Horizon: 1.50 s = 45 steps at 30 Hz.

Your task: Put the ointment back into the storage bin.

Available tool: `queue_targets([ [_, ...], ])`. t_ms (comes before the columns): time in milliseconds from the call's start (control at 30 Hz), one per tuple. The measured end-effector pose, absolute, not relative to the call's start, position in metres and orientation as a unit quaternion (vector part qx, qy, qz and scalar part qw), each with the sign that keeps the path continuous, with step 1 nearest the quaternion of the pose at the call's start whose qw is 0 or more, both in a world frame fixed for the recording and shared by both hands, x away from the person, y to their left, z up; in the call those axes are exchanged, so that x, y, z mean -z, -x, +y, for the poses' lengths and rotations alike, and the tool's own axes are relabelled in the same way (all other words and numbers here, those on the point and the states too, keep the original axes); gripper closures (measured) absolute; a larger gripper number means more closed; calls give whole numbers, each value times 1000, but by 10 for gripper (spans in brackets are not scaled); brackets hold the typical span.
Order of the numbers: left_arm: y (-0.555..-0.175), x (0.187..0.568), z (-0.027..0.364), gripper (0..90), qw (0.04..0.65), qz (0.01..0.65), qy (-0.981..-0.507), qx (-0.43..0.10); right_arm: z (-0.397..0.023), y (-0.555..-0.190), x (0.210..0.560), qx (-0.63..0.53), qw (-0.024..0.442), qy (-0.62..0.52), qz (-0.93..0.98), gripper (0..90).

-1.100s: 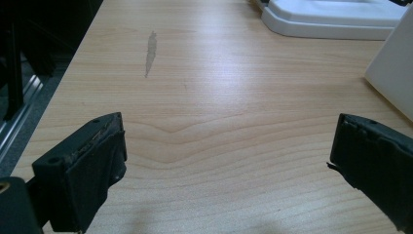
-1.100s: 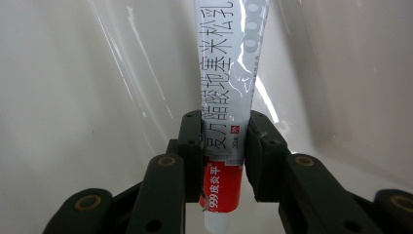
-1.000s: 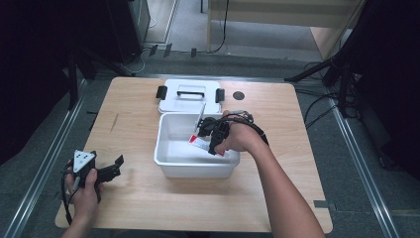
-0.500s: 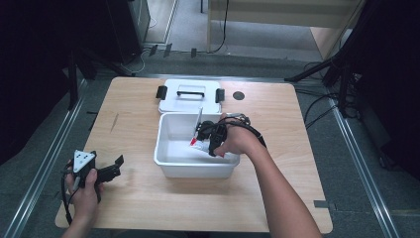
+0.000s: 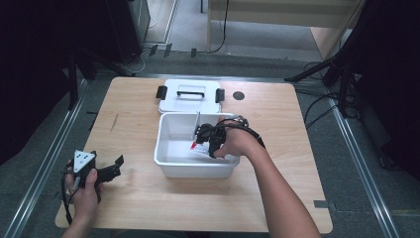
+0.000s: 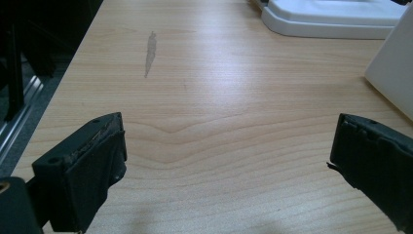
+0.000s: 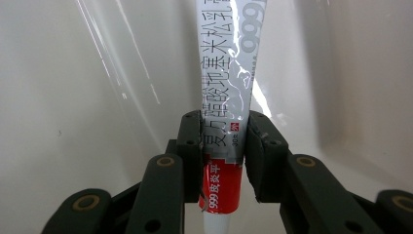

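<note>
A silver and red ointment tube (image 7: 226,97) with printed characters is pinched between the jaws of my right gripper (image 7: 225,141), which is shut on it. In the high view that right gripper (image 5: 204,136) is inside the white plastic box (image 5: 171,163) at mid-table, with the tube (image 5: 196,130) standing steeply against the box's interior. My left gripper (image 5: 115,166) rests near the table's front left, held by a hand, well apart from the box. Its two black jaws stand wide open in the left gripper view (image 6: 226,161), with bare wood between them.
The box's white lid (image 5: 190,96) with black clasps and a handle lies flat behind the box. A small dark round mark (image 5: 239,95) is on the table to the lid's right. Metal rails run along both table sides. The wooden table (image 5: 133,114) is bare on the left.
The right gripper has lifted and tilted the tube inside the box, so it now stands more upright. The left hand has stayed still.
</note>
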<state>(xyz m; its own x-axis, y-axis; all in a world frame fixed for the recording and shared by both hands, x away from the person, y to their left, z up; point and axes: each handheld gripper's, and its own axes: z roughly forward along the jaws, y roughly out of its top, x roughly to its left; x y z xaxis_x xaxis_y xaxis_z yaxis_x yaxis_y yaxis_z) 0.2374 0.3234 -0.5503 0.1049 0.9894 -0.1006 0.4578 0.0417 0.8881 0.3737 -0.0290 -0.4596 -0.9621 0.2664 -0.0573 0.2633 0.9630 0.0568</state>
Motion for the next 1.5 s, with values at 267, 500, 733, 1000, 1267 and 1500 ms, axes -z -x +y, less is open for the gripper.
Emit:
queue_targets([
  [267,-237,550,324,6,417,589,-615,-317,-29,-375,459,-28,32,-143,989,738],
  [500,-237,550,323,6,417,588,-616,-318,-30,-374,456,-36,34,-139,989,703],
  [733,-237,550,323,6,416,588,-616,-319,-33,-370,442,-66,26,-144,987,632],
  [1000,-237,550,323,6,416,588,-615,-320,-42,-366,418,-95,23,-167,981,536],
  [1267,-237,551,323,6,417,588,-615,-320,-53,-363,394,-107,8,-195,975,430],
  [1500,-238,550,323,6,416,588,-615,-319,-62,-358,379,-110,-10,-224,968,305],
])
